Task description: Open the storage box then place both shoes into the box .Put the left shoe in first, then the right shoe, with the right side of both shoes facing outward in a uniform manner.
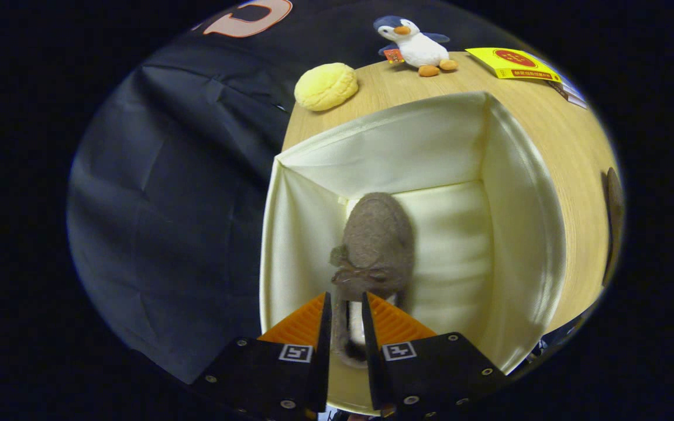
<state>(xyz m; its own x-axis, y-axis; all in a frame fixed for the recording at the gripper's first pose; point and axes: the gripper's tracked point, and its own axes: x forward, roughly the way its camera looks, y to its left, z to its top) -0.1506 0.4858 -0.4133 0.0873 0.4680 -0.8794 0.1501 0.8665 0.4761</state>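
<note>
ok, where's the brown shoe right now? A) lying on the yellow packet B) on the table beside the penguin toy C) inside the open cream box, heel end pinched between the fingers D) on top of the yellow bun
C: the brown shoe hangs inside the open storage box, its heel end clamped by the gripper.

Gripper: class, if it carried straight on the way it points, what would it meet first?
The gripper is shut on the shoe inside the box. Straight on, the shoe's toe would probably meet the box floor or far wall first; depth is unclear.
</note>
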